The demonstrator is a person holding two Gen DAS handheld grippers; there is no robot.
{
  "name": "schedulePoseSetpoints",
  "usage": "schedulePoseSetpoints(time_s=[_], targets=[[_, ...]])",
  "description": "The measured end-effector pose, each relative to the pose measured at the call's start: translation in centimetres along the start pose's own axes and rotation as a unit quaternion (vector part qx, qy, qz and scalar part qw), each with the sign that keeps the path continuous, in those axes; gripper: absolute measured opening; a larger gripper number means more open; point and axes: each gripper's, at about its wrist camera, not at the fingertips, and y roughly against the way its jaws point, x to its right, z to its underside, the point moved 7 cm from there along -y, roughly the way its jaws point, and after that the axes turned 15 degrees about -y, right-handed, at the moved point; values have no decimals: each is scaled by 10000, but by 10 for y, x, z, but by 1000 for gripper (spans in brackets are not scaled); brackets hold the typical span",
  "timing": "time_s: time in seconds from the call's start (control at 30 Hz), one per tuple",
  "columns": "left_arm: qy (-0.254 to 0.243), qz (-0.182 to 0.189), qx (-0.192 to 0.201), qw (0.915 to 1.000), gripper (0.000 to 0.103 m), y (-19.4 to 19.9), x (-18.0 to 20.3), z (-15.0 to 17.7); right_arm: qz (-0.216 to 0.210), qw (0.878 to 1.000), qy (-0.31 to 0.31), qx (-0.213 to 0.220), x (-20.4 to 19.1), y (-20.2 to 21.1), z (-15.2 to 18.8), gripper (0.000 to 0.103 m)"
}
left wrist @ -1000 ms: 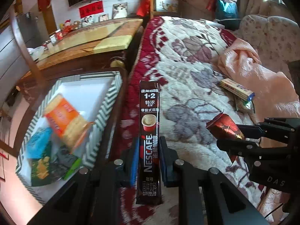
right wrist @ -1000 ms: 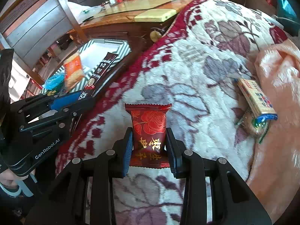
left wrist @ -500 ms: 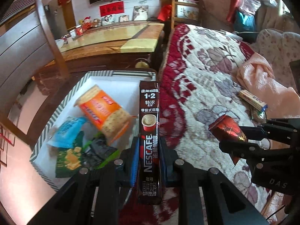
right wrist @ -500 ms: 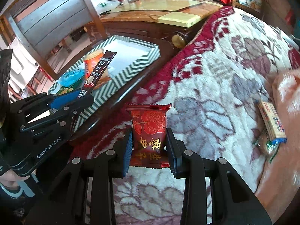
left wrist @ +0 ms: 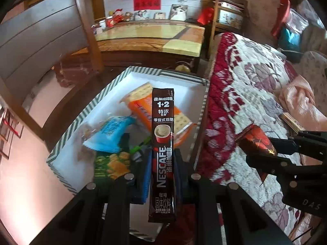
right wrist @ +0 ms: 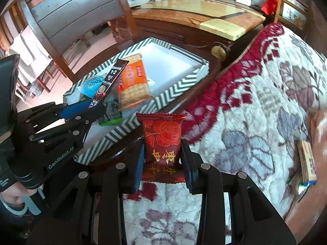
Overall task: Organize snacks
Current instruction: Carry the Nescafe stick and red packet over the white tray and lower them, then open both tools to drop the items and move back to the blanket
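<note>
My left gripper (left wrist: 163,163) is shut on a brown Nescafe coffee stick (left wrist: 163,138) and holds it above the white tray with a green chevron rim (left wrist: 102,94). The tray holds an orange cracker pack (left wrist: 143,110), a blue packet (left wrist: 110,132) and a green packet (left wrist: 112,165). My right gripper (right wrist: 162,155) is shut on a red rose-print snack packet (right wrist: 162,140), held over the bed edge beside the tray (right wrist: 177,85). The left gripper (right wrist: 81,110) with the stick shows in the right wrist view.
A floral blanket (right wrist: 255,122) covers the bed at the right, with a long biscuit pack (right wrist: 306,161) lying on it near a pink cloth (left wrist: 300,100). A wooden table (left wrist: 151,36) and a chair (right wrist: 67,20) stand behind the tray.
Both grippers have moved left from over the bed toward the tray. The coffee stick is now above the tray's contents; the red packet is near the tray's rim.
</note>
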Motion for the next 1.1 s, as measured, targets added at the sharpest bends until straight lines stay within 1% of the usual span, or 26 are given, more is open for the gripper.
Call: schedulePoseSetpoints(time_s=[0.23, 0.5, 0.87, 1.0, 1.1], targets=[[387, -107, -87, 9992, 22, -3, -32, 10, -48, 9997, 205, -94, -23, -11, -9, 32], [727, -140, -197, 9971, 22, -9, -54, 21, -135, 9987, 418, -255, -46, -29, -16, 32], [913, -260, -284, 9951, 22, -13, -73, 32, -469, 9946, 715, -596, -92, -60, -23, 32], [933, -253, -327, 9948, 22, -17, -76, 33, -391, 9934, 785, -735, -97, -77, -25, 32], [941, -238, -347, 9947, 22, -20, -76, 33, -289, 9938, 792, -725, -95, -87, -33, 32]])
